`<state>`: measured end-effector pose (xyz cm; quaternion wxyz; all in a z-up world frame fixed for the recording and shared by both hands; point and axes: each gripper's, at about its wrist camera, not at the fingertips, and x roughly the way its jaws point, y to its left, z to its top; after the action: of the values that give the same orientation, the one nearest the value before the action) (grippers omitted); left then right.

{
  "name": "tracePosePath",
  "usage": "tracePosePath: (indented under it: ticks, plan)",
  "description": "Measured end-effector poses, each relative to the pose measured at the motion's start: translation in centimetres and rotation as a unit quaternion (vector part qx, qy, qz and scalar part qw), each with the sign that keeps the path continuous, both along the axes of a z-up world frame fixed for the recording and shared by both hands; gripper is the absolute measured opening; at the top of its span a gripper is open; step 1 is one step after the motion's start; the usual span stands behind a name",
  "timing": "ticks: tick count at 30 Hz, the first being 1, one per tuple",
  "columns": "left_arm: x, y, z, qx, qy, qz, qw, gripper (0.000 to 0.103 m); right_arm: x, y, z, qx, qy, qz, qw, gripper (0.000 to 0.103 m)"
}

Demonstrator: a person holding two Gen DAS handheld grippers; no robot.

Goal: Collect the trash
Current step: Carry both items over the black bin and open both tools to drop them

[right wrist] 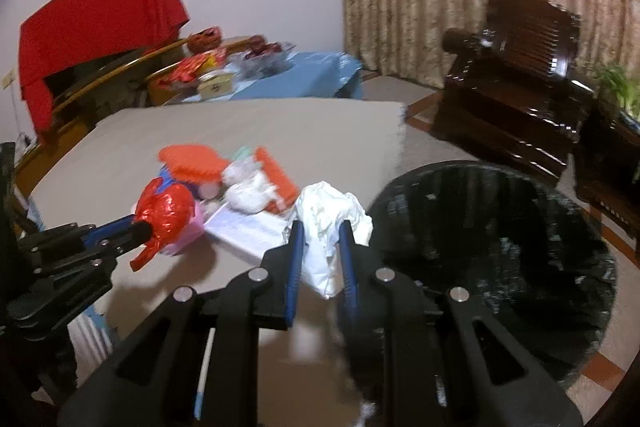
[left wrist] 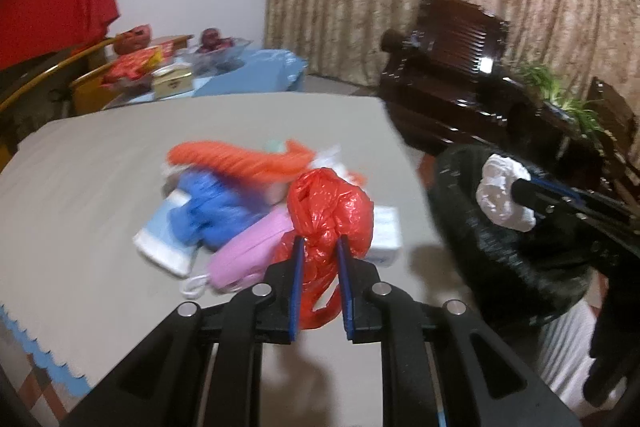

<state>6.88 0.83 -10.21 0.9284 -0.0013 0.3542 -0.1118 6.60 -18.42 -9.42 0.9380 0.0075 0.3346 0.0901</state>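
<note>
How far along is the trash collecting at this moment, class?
Done: cannot tell; the black-lined bin shows nothing clearly inside. In hand: the left gripper clamps a red plastic bag, and the right gripper clamps crumpled white paper. Left: a pile of orange, blue and pink litter on the table.

Your left gripper (left wrist: 319, 247) is showing matte black plastic linkage arms with round silver pivot pins along the bottom of the frame, and blue pads are lining the inner faces of its two black fingers (left wrist: 297, 283). Your right gripper (right wrist: 319, 231) is showing the same build: black arms, silver pins, blue pads (right wrist: 295, 267).
</note>
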Motion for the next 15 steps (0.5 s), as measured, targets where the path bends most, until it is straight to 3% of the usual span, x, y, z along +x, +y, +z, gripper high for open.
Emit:
tracePosePath:
  ticks: [15]
  plan:
    - [4.7, -14.6, 1.2, -0.023, -0.006, -0.149, 0.9886, 0.016, -0.8, -12.0, 0.1, -0.025, -0.006, -0.143, 0.989, 0.019]
